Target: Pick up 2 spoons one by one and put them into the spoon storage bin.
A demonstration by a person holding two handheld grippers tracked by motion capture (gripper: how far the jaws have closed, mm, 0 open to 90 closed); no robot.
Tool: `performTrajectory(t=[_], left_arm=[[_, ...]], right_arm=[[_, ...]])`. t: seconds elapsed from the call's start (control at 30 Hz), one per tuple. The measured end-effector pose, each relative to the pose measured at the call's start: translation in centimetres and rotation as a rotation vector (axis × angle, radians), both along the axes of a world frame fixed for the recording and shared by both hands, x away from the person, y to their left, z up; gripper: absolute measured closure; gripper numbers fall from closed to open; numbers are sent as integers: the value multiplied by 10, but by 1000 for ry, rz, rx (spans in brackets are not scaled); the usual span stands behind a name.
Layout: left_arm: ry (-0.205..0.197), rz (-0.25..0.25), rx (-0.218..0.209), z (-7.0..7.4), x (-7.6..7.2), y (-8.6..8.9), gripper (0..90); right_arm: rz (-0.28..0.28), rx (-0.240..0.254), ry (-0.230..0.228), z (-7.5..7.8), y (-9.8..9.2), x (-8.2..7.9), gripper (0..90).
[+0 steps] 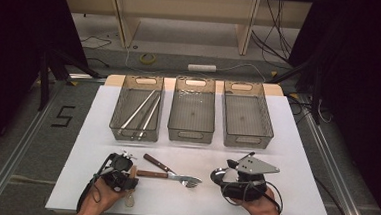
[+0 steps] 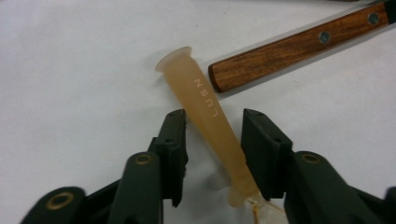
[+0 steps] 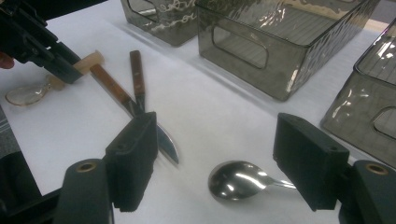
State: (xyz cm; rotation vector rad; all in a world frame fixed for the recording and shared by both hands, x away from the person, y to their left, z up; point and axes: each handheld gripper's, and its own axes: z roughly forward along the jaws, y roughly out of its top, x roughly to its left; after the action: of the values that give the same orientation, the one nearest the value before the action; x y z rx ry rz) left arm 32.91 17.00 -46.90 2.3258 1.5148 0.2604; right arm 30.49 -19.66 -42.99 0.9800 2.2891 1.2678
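Plastic spoon (image 2: 210, 121) lies on the white worktop (image 2: 70, 70) at lower centre of the left gripper view, its handle running diagonally up-left between the left tongs (image 2: 212, 128), which straddle it spread, not yet pinching. Right tongs (image 3: 215, 158) gape over a metal spoon (image 3: 236, 179).

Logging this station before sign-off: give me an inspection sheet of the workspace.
Surface: white table, clean.
Job's things: plastic spoon between the left jaws; metal spoon lying before the right jaws.
Clutter: fork, knife; three bins, chopsticks in the left one.
Grippers: left gripper open around the plastic spoon's handle, pads apart from it; right gripper open.
Cables: trail from both grippers.
Surroundings: floor cables, tape roll.
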Motion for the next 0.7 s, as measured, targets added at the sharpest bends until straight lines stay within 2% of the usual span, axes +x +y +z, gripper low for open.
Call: performTrajectory(t=[0.4, 0.57, 0.7], left_arm=[[-5, 12, 4, 0, 0, 3, 745], [-8, 15, 4, 1, 0, 3, 755], [-32, 22, -7, 5, 0, 6, 760]], right_arm=[[2, -2, 0, 0, 0, 0, 317], [3, -2, 0, 0, 0, 0, 317], [4, 0, -3, 0, 0, 0, 317]])
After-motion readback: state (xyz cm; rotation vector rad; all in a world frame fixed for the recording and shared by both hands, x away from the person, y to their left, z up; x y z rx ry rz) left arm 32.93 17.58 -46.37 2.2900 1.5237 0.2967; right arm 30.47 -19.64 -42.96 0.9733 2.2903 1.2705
